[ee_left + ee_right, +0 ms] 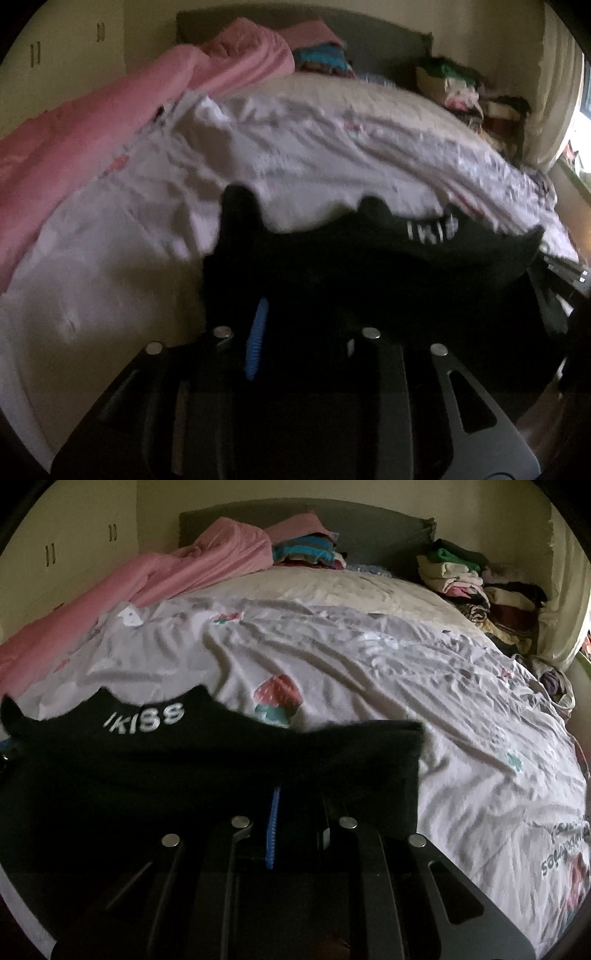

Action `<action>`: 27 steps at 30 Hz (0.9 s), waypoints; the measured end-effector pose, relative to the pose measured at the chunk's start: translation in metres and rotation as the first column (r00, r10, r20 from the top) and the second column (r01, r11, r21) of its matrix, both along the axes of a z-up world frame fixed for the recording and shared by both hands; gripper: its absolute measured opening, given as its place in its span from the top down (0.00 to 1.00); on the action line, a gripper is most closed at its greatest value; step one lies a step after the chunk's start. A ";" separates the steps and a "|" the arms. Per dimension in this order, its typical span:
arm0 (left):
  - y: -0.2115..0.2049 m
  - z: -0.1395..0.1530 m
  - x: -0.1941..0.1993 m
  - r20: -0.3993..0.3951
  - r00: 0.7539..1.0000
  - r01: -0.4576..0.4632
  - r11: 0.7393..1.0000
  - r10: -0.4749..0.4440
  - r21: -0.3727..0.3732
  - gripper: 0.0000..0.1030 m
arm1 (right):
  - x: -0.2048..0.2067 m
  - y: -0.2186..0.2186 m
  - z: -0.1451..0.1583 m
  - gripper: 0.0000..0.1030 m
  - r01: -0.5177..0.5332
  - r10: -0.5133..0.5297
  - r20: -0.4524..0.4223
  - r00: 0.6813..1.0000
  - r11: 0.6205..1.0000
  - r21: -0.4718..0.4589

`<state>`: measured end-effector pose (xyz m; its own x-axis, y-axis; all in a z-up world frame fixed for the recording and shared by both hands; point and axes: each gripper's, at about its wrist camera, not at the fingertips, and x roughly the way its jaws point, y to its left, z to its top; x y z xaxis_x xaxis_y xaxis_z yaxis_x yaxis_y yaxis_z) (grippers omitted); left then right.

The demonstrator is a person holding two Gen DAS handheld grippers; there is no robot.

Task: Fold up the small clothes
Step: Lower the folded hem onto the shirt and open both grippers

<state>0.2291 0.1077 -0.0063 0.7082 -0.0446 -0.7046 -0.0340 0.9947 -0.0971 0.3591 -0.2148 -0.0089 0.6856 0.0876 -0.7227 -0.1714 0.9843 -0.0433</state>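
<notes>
Two wrist fisheyes angled down across the bed (332,147), close behind a black garment (221,746), both sharing the headboard (369,528), pink blanket (110,122), clothes piles (461,576)

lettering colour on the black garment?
White lettering on the black garment; clearest in the right wrist view.

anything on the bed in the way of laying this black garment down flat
Nothing visible does. The sheet beyond the black garment is bare and only rumpled; the pink blanket and the folded piles sit off at the far edges.
</notes>
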 end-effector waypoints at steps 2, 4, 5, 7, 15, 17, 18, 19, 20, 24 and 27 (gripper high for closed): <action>0.007 0.008 0.002 0.040 0.999 -0.023 1.000 0.023 -0.008 0.78 | 0.007 -0.001 0.003 0.87 0.011 -0.011 0.009 1.000 1.000 0.005; 0.021 0.013 0.002 0.062 0.996 -0.056 0.997 0.059 -0.049 0.77 | 0.013 -0.004 0.007 0.87 0.028 -0.028 0.021 0.999 1.000 0.009; 0.025 0.013 0.001 0.059 0.996 -0.065 0.996 0.069 -0.063 0.73 | 0.014 -0.007 0.009 0.87 0.039 -0.040 0.027 0.999 0.999 0.013; 0.035 0.010 0.000 0.036 0.995 -0.089 0.992 0.092 -0.088 0.70 | 0.012 -0.012 0.013 0.86 0.057 -0.058 0.037 0.998 0.998 0.021; 0.062 -0.017 -0.004 -0.114 0.986 -0.144 0.971 0.123 -0.192 0.52 | -0.001 -0.050 0.010 0.65 0.154 -0.154 0.001 0.988 0.987 0.035; 0.065 -0.023 -0.004 -0.138 0.983 -0.151 0.964 0.123 -0.220 0.52 | -0.002 -0.058 0.004 0.65 0.161 -0.159 -0.034 0.987 0.986 0.048; 0.065 -0.026 -0.004 -0.147 0.982 -0.152 0.960 0.120 -0.234 0.52 | -0.004 -0.061 0.001 0.65 0.163 -0.161 -0.045 0.986 0.985 0.051; 0.065 -0.027 -0.004 -0.149 0.982 -0.153 0.959 0.119 -0.239 0.52 | -0.005 -0.063 -0.002 0.65 0.165 -0.162 -0.055 0.985 0.985 0.058; 0.064 -0.027 -0.005 -0.147 0.983 -0.147 0.959 0.113 -0.243 0.54 | -0.006 -0.065 -0.004 0.65 0.167 -0.163 -0.063 0.985 0.983 0.073; 0.056 -0.024 -0.006 -0.136 0.988 -0.106 0.966 0.075 -0.238 0.93 | -0.007 -0.071 -0.009 0.79 0.161 -0.150 -0.081 0.985 0.976 0.144; 0.050 -0.015 -0.011 -0.100 0.993 -0.086 0.973 0.065 -0.214 0.97 | -0.009 -0.068 -0.009 0.93 0.138 -0.126 -0.081 0.989 0.977 0.163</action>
<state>0.2184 0.1580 -0.0212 0.6481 -0.1531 -0.7461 -0.1270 0.9442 -0.3040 0.3499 -0.2832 -0.0176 0.6478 0.1238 -0.7517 -0.0366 0.9906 0.1315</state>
